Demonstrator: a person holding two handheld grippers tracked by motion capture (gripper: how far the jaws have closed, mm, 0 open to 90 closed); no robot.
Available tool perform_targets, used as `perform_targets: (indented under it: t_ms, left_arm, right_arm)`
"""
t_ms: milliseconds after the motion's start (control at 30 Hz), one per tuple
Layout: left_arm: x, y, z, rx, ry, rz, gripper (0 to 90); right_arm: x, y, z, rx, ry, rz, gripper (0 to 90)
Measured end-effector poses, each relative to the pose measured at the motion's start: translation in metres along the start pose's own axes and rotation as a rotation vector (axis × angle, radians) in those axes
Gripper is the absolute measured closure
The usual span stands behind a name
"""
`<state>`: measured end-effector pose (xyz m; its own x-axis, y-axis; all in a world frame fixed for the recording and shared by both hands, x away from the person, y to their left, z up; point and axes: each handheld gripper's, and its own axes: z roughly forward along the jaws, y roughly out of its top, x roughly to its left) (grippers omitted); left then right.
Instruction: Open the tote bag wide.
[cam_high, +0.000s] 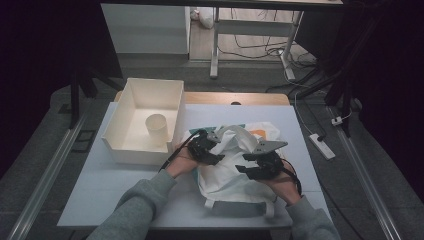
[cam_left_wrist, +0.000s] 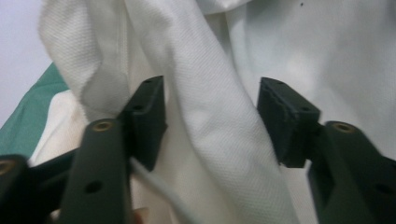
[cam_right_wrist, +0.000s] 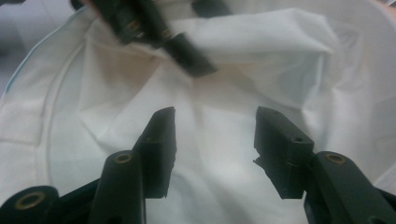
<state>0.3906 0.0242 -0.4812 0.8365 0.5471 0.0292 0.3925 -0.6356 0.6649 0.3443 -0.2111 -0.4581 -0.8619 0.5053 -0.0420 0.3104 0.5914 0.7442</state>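
Note:
A crumpled white cloth bag (cam_high: 225, 177) with teal and orange patches lies on the white table (cam_high: 100, 185), its straps bunched near the top. My left gripper (cam_high: 212, 150) rests on the bag's left side. In the left gripper view it (cam_left_wrist: 215, 116) is open, and a raised fold of white fabric (cam_left_wrist: 210, 107) runs between the jaws without being pinched. My right gripper (cam_high: 243, 163) sits on the bag's right side. In the right gripper view it (cam_right_wrist: 215, 140) is open over flat fabric (cam_right_wrist: 215, 107), with the left gripper (cam_right_wrist: 154, 32) blurred just beyond.
A white open box (cam_high: 145, 95) stands at the table's back left with a pale cup (cam_high: 157, 128) upright inside it. A power strip (cam_high: 321, 145) and cables lie on the floor to the right. The table's front left is bare.

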Motion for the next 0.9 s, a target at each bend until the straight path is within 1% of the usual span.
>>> perform_targets:
  t_ms: [33,100,167,233,267,333,367,433,500,567,600,633,700,767,833,867,900]
  left_arm:
    - [0.0,0.0,0.0,-0.004,0.008,0.0,54.1]
    - [0.0,0.0,0.0,-0.006,0.034,0.003,64.7]
    - [0.002,-0.001,-0.002,-0.016,0.038,-0.006,72.2]
    - [0.005,-0.001,-0.004,-0.025,0.044,-0.012,81.4]
    - [0.006,-0.002,-0.005,-0.033,0.039,-0.023,83.5]
    - [0.008,-0.002,-0.006,-0.039,0.03,-0.031,85.1]
    - [0.008,-0.002,-0.006,-0.04,0.032,-0.03,85.4]
    - [0.007,-0.002,-0.006,-0.041,0.035,-0.029,85.9]
    - [0.007,-0.003,-0.007,-0.043,0.038,-0.03,86.2]
    - [0.006,-0.003,-0.007,-0.048,0.039,-0.031,86.3]
    - [0.005,-0.003,-0.007,-0.048,0.04,-0.029,86.3]
    - [0.005,-0.003,-0.007,-0.05,0.042,-0.03,86.3]
    - [0.004,-0.003,-0.007,-0.05,0.044,-0.031,86.3]
    - [0.003,-0.003,-0.008,-0.053,0.048,-0.032,86.3]
    - [0.003,-0.002,-0.008,-0.06,0.051,-0.035,86.5]
    - [0.003,-0.002,-0.008,-0.059,0.052,-0.033,86.6]
    - [0.003,-0.002,-0.008,-0.065,0.052,-0.039,86.7]
  right_arm:
    - [0.002,-0.001,0.001,0.012,0.005,-0.01,47.3]
    - [0.005,-0.002,0.004,0.045,0.011,-0.025,45.3]
    - [0.006,-0.005,0.01,0.083,0.034,-0.026,42.5]
    - [0.009,-0.008,0.019,0.119,0.058,-0.018,41.0]
    - [0.012,-0.008,0.023,0.134,0.067,-0.019,40.9]
    - [0.022,-0.007,0.033,0.168,0.086,-0.057,39.0]
    - [0.026,-0.005,0.037,0.181,0.088,-0.076,38.2]
    - [0.031,-0.003,0.043,0.197,0.095,-0.106,37.9]
    - [0.031,-0.004,0.047,0.214,0.102,-0.11,37.7]
    - [0.027,-0.007,0.051,0.23,0.121,-0.089,38.6]
    - [0.026,-0.008,0.053,0.236,0.123,-0.083,40.0]
    - [0.026,-0.009,0.055,0.24,0.121,-0.088,42.1]
    - [0.028,-0.01,0.058,0.259,0.099,-0.114,47.9]
    - [0.031,-0.011,0.06,0.269,0.089,-0.135,55.4]
    - [0.033,-0.013,0.061,0.277,0.066,-0.153,65.6]
    - [0.035,-0.013,0.06,0.274,0.053,-0.169,73.7]
    - [0.037,-0.013,0.059,0.281,0.025,-0.194,81.7]
